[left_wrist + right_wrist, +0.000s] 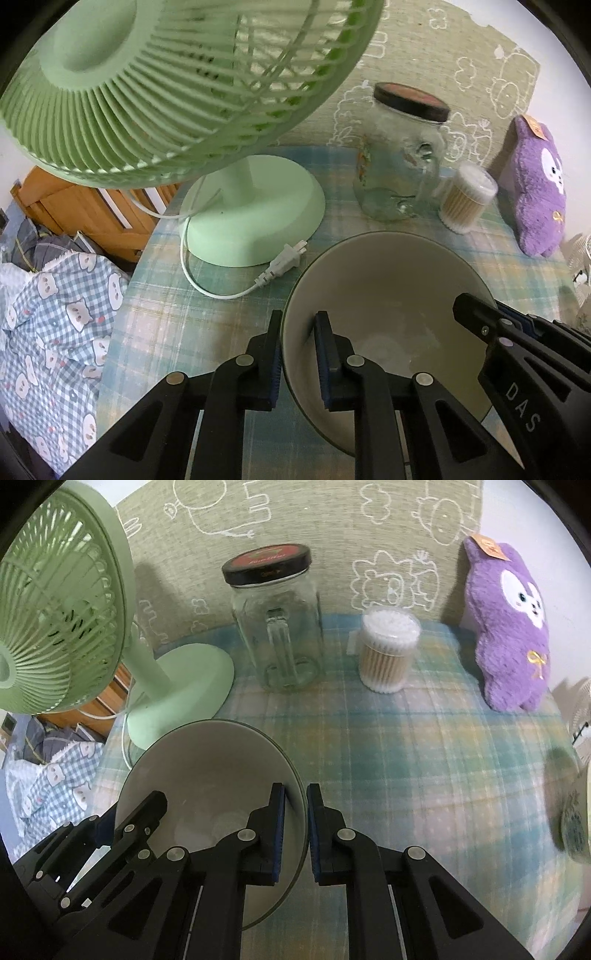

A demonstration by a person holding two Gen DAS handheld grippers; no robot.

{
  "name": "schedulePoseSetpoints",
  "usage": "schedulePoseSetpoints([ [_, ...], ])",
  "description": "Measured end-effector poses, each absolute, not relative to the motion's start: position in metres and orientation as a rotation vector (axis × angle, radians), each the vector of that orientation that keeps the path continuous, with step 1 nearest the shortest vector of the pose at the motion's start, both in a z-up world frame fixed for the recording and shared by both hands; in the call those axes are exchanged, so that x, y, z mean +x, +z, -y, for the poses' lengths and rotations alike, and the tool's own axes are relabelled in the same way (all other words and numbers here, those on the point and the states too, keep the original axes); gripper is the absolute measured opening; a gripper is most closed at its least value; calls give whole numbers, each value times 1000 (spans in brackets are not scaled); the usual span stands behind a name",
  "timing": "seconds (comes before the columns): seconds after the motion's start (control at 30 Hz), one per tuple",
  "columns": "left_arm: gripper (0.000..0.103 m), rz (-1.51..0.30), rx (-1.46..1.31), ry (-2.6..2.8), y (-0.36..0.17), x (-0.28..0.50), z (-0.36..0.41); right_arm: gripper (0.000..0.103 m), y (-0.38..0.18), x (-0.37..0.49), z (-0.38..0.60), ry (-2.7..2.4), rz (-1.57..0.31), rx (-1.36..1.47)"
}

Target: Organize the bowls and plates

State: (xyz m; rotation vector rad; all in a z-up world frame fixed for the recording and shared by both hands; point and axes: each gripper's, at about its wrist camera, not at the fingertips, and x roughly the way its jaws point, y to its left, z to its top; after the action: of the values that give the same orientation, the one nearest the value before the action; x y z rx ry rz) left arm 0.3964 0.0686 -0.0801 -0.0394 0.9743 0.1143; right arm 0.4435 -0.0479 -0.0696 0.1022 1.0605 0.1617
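Left wrist view: left gripper (298, 354) clamped on the left rim of a wide pale grey bowl with a dark edge (388, 291), one pad outside the wall, one inside. Bowl over the blue-green plaid tablecloth (207, 317); whether resting or lifted, cannot tell. Right gripper (476, 314) reaching in from the right, gripping the opposite rim. Just beyond the bowl, a white two-pin plug with cord (284, 264), then the round base of a mint-green desk fan (147, 85), whose cage fills the upper left. Behind the bowl, a clear glass handled jar with a black lid (399, 158), and beside it a clear tub of cotton swabs (467, 199). Purple plush toy (539, 188) at far right. Off the table's left edge, gingham bedding with a bear print (55, 321).

Right wrist view: right gripper closed on the bowl's right rim, wall pinched between the blue pads. Left gripper on the far rim. Shown only here: a patterned ceramic vessel (574, 819), blurred, at the right edge, well apart from the bowl. Plug hidden here.
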Motion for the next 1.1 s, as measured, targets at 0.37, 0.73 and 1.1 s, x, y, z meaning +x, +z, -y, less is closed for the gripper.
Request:
schedulePoseSetpoints([
  [0.37,13,-942,-36,93,-52,368,-59,15,-36,407,55,128,-1019,95],
  [0.73,13,-914,-60,49,-21,327,-64,15,1,358,55,93,-984,99],
  [1.1,13,-874,-50,13,8,289,-76,15,36,310,40,56,-952,109],
])
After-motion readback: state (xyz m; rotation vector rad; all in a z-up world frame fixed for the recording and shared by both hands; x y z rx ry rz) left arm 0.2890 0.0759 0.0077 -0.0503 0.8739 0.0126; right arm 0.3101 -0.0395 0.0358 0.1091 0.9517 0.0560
